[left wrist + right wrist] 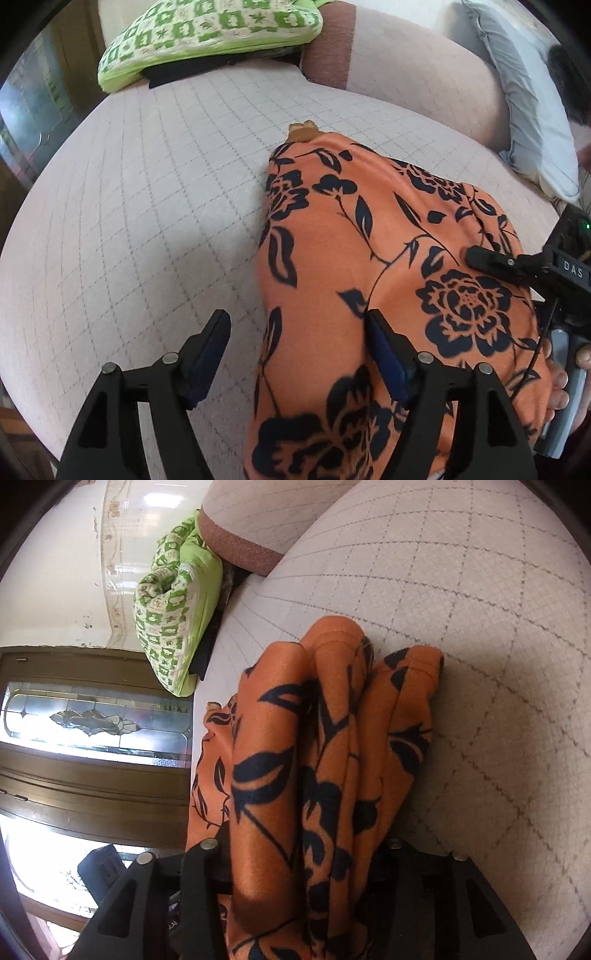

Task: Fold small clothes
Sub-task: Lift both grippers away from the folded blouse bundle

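1. Left wrist view: my left gripper [297,347] stands wide apart, gripping nothing; one finger hangs over the quilted sofa seat [129,221], the other over the orange floral garment [369,240].
2. That garment spreads from centre toward five o'clock.
3. My right gripper [491,260] enters at three o'clock.
4. Right wrist view: my right gripper [303,849] is clamped on bunched garment [332,738] folds.
5. A green pillow [173,616] sits at ten o'clock.

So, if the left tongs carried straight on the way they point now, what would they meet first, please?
Probably the left edge of the orange floral garment, which lies right ahead of the open left tongs. Slightly more to the left they would meet only the quilted sofa cover. Depth is hard to judge here.
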Demonstrator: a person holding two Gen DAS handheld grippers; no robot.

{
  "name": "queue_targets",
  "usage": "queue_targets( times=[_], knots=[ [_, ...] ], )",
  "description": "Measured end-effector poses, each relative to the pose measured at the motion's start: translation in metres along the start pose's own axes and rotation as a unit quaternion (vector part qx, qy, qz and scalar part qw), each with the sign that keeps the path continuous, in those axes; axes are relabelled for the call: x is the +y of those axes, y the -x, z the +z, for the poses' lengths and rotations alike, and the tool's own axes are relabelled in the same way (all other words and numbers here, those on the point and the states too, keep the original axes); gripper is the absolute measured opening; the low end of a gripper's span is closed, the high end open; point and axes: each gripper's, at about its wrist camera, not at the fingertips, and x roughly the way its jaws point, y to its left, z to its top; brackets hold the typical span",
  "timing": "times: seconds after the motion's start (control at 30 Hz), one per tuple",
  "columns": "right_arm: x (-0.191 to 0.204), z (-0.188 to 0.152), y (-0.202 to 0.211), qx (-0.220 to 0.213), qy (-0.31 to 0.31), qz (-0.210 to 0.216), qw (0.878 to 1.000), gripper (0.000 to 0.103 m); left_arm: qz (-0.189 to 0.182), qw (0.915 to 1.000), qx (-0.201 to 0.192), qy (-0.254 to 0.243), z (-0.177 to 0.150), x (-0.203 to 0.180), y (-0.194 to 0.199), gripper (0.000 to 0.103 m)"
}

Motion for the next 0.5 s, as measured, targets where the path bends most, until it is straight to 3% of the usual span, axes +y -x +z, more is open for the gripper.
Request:
queue_targets(
  times=[0.1,0.2,0.3,0.5],
  knots=[
    [0.008,-0.007,0.012,-0.006,0.004,-0.02,1.0,0.065,0.018,0.9998,-0.011,-0.005,-0.005,0.001,0.018,0.076],
    [0.03,-0.02,0.038,-0.04,0.055,-0.05,0.996,0.065,0.044,0.9984,-0.035,-0.011,-0.015,-0.003,0.045,0.076],
    [0.058,-0.038,0.066,-0.086,0.112,-0.085,0.986,0.065,0.055,0.9959,-0.069,-0.019,-0.024,-0.009,0.079,0.077],
    [0.108,-0.099,0.113,-0.15,0.194,-0.101,0.964,0.067,0.071,0.9874,-0.134,-0.046,-0.04,-0.026,0.146,0.081]
  ],
)
